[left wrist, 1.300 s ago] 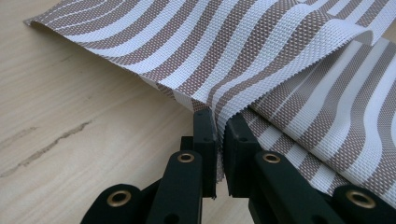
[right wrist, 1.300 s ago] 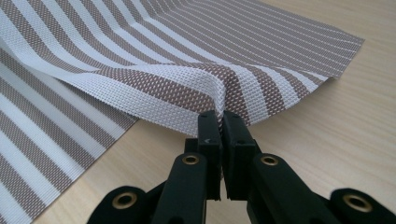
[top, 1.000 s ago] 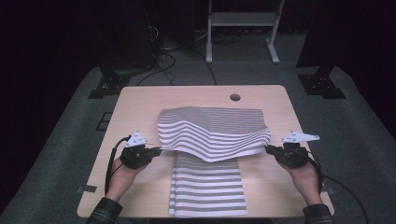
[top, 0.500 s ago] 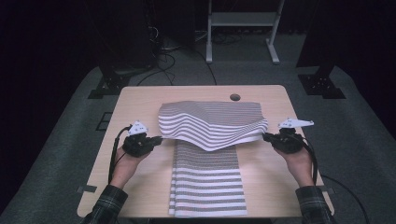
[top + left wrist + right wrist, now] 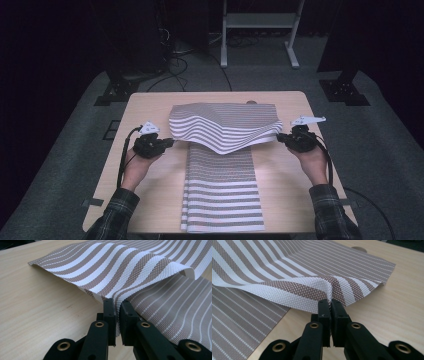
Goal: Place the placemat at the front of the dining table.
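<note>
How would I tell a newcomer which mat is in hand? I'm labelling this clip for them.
On the light wooden table lie two brown-and-white striped woven mats. The striped mat in hand lies crosswise at the far end, over the long mat that runs toward the person. Its near edge is lifted, pinched at each end by the left gripper and right gripper.

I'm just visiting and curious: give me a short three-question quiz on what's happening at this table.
1. True or false: both tools are clamped on the striped mat.
2. Which part is lifted off the table? A) the near end B) the edge held between the tools C) none
3. Fill in: a narrower mat lies ____ the lifted one.

Key
1. True: the left tool and right tool each pinch a side of the edge.
2. B
3. under
</note>
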The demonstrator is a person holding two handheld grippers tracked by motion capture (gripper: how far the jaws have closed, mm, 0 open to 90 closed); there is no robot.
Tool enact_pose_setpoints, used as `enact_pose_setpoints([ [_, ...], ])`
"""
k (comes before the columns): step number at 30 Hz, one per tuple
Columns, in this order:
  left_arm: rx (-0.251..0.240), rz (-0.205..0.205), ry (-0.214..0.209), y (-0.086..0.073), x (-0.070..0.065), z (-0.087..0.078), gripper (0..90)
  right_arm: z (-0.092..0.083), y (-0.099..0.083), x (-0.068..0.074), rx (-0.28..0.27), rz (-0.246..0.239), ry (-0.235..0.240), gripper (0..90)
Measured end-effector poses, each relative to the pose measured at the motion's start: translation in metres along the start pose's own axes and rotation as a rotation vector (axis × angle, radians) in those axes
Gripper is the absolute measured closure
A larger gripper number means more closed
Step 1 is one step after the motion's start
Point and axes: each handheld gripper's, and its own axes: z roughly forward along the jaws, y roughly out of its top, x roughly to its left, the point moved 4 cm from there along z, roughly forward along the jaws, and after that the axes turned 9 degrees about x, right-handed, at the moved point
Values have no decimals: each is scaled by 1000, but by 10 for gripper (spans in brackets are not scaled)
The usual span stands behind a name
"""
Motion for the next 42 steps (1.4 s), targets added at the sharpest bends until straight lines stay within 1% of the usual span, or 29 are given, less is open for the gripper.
enact_pose_setpoints([
  [1,-1,-10,0,1,2,2,850,1,2,-1,-2,0,-4,871],
  [2,2,-8,4,2,4,3,850,3,4,-2,10,4,-1,871],
  [3,2,-13,5,3,5,4,849,4,6,-3,13,2,-8,871],
  [5,5,-15,9,7,10,7,850,6,10,-5,15,3,-11,871],
  [6,5,-15,9,7,10,7,850,6,10,-5,15,3,-11,871],
  [7,-2,-18,12,8,12,8,850,9,13,-9,20,6,-15,871],
  [12,-3,-27,19,13,21,14,849,14,20,-17,19,27,-18,871],
  [14,4,-24,31,15,24,18,849,18,22,-20,25,28,-25,871],
  [16,12,-29,34,16,27,23,849,24,25,-25,38,29,-33,871],
  [18,24,-33,39,17,29,28,849,26,25,-26,36,30,-33,870],
  [20,28,-38,44,18,32,32,849,30,26,-30,31,43,-33,870],
  [21,27,-45,45,19,32,34,849,32,25,-31,38,50,-30,870],
  [23,36,-42,57,20,34,38,849,37,25,-34,53,54,-31,870],
  [24,36,-47,59,20,35,40,849,39,25,-34,60,55,-33,870],
  [26,46,-52,62,20,38,43,849,43,26,-36,66,57,-35,869],
  [29,46,-61,61,22,41,47,849,47,28,-38,73,62,-41,870],
  [33,56,-56,73,26,43,52,848,50,29,-39,72,67,-43,869],
  [35,56,-59,79,27,46,53,847,53,28,-40,83,69,-46,869],
  [36,58,-64,82,27,47,54,845,56,26,-41,96,74,-46,869],
  [40,76,-69,92,25,50,60,843,61,24,-42,106,74,-52,866],
  [42,85,-74,89,23,50,63,839,64,24,-42,109,76,-53,866],
])
